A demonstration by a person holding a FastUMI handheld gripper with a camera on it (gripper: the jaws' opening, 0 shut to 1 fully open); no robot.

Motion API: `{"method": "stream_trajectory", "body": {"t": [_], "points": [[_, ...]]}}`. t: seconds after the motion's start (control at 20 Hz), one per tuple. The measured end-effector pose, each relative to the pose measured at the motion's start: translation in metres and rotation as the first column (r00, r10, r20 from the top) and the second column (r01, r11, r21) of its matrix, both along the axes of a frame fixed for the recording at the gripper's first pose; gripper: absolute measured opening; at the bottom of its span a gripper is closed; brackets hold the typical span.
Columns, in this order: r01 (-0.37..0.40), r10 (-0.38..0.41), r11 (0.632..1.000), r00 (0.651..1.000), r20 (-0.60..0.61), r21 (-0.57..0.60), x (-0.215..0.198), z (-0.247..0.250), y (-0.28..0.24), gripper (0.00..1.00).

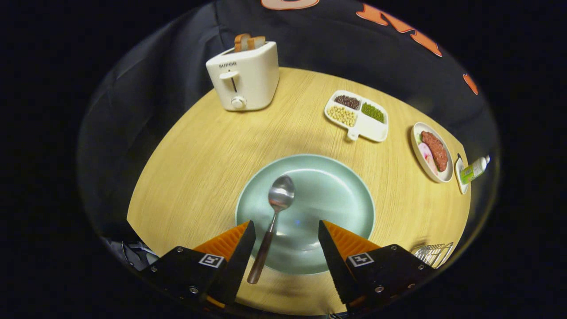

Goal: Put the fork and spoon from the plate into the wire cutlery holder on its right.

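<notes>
Your gripper (287, 228) is spread wide and grasps nothing; its two fingers hang over the near part of the plate (345, 199), one on each side. One spoon (273, 221) lies between them, closer to the left finger: its bowl rests face up on the plate toward the middle, and its dark handle runs back toward you, crosses the near rim and ends on the table (195, 168) just beside the left finger. Neither finger touches it, as far as you can tell. You have one spoon on the plate and I see no fork there.

To the right of the right finger, near the table's edge, sits the wire cutlery holder (435, 253); only its top wires are visible, and what is inside cannot be made out.

Beyond the plate, to the right, stands one white divided dish (371, 128) with three compartments: dark beans, green beans and pale yellow beans, one kind in each. Further right is one oval dish (418, 150) with meat on it, and just beside that one small bottle (474, 169) lying on a small white dish at the table's edge.

Farthest off, beyond the plate and to the left, one white toaster (243, 77) stands with two slices of bread (249, 42) sticking up from its slots.
</notes>
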State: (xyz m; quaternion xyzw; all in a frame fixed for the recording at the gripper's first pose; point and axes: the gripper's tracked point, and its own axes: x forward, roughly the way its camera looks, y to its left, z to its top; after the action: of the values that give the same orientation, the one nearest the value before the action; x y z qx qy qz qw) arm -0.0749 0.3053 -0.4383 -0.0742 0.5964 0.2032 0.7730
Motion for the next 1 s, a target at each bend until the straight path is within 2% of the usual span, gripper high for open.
{"method": "stream_trajectory", "body": {"t": [0.1,0.2,0.3,0.35,0.45,0.55,0.75,1.0], "points": [[-0.014,0.013,1.0,0.996,-0.086,-0.018,-0.015,-0.011,0.002,0.8],[-0.026,0.021,0.999,0.993,-0.117,-0.038,-0.016,-0.021,0.003,0.72],[-0.008,0.0,0.999,0.985,-0.174,-0.048,-0.024,-0.025,0.004,0.58],[0.002,-0.013,0.998,0.982,-0.188,-0.057,-0.025,-0.029,0.004,0.44],[0.023,-0.037,0.997,0.976,-0.215,-0.067,-0.026,-0.035,0.003,0.23],[0.041,-0.051,0.998,0.975,-0.216,-0.052,-0.022,-0.035,0.0,0.12],[0.065,-0.066,0.998,0.981,-0.183,-0.014,-0.017,-0.024,-0.012,0.06],[0.136,-0.126,0.989,0.98,-0.152,0.057,-0.011,0.012,-0.042,0.06]]}}
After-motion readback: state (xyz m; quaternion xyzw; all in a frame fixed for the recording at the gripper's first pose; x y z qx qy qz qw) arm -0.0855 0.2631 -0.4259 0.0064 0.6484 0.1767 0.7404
